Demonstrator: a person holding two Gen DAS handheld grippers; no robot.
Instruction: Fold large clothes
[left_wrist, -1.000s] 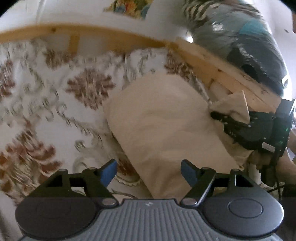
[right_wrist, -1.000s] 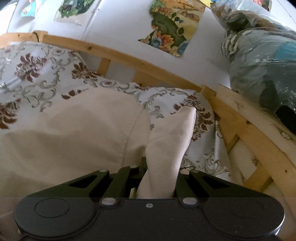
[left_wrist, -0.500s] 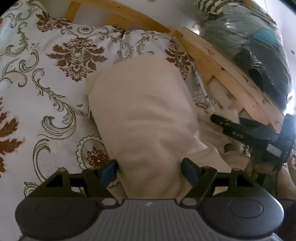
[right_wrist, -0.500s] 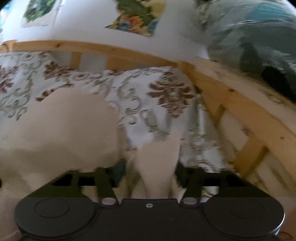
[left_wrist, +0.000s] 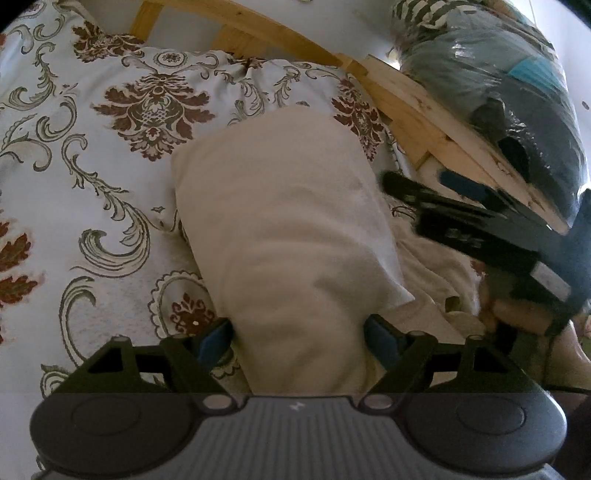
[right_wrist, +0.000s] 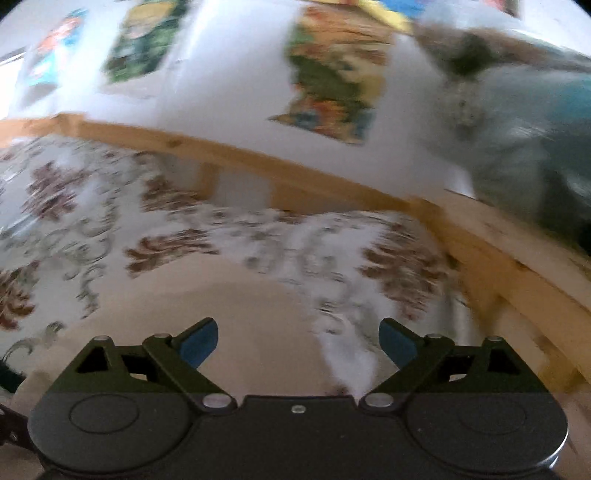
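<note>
patterned bedspread (left_wrist: 110, 155), right tool (right_wrist: 298, 345) opening, cream garment (left_wrist: 295, 229) released

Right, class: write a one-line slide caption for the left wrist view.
Left gripper, jaws opening, straddles a folded cream garment on a floral bedspread; the right gripper hovers open nearby.

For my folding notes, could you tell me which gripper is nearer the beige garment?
Left. The left gripper straddles the beige garment, its jaws opening; the right gripper hangs beside its edge, jaws opening on nothing.

Both tongs (left_wrist: 297, 339) (right_wrist: 298, 345) have black linkage arms, blue pads, silver screws
</note>
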